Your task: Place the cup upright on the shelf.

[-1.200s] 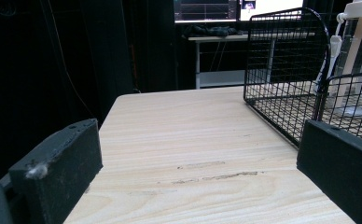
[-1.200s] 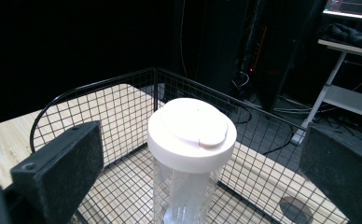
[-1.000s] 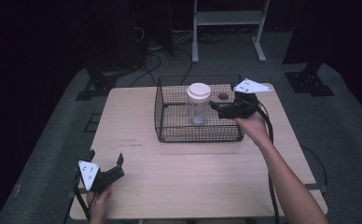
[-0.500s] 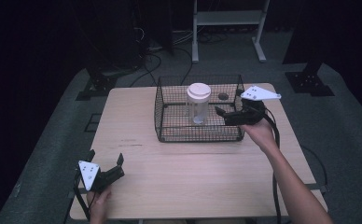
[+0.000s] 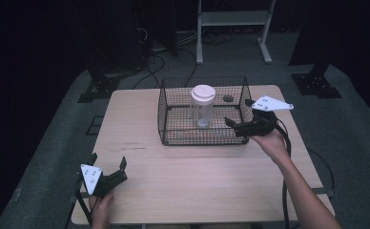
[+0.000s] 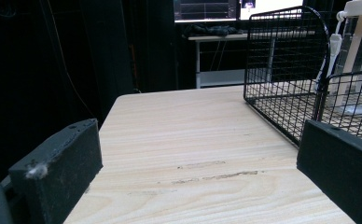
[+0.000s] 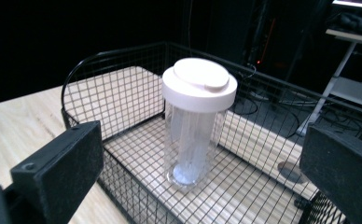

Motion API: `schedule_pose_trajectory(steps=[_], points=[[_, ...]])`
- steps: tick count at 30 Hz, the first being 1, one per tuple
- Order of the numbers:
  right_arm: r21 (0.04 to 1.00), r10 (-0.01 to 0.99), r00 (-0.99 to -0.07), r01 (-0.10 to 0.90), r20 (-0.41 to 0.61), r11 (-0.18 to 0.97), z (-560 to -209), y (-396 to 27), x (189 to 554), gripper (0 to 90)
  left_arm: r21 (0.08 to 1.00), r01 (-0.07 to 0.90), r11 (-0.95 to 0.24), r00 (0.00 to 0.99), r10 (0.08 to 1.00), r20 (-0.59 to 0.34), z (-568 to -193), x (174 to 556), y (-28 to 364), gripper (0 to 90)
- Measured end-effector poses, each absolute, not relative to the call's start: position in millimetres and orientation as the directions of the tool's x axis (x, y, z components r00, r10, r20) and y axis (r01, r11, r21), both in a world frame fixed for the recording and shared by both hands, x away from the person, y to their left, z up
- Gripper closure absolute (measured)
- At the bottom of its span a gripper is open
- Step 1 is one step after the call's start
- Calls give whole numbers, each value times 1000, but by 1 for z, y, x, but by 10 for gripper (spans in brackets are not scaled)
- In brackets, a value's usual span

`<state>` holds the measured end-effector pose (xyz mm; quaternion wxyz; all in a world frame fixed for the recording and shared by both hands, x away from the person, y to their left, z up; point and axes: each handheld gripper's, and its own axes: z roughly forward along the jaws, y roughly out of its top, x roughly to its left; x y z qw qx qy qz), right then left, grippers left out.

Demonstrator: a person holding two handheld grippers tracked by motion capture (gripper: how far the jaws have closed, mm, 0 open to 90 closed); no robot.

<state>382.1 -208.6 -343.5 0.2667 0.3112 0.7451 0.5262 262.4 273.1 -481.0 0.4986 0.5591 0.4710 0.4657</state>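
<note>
**High view: jar upright in the wire basket**

Centre frame, the clear jar (image 5: 202, 106) with its white lid (image 5: 203, 92) stands inside the wire basket (image 5: 173, 138). The right gripper (image 5: 237, 125), jaws wide, seems just outside the basket's right wall. The left gripper (image 5: 108, 168), lower left, gapes empty.

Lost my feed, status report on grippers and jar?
Both grippers open: left gripper low at table corner, right gripper at basket rim. Jar upright inside, lidded. Basket wall between.
</note>
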Motion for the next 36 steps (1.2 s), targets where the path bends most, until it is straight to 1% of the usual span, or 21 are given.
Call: schedule_pose_trajectory(steps=[4,17,36], points=[[948,739,-672,194,-58,251,-348,-213,378,0,996,61,-58,123,991,51,-481,262,273,0],[948,744,-663,181,-80,263,-352,-225,362,0,996,62,-58,123,991,50,-481,262,273,0],[947,757,-652,214,-43,238,-374,-247,340,0,996,64,-58,122,991,50,-481,262,273,0]])
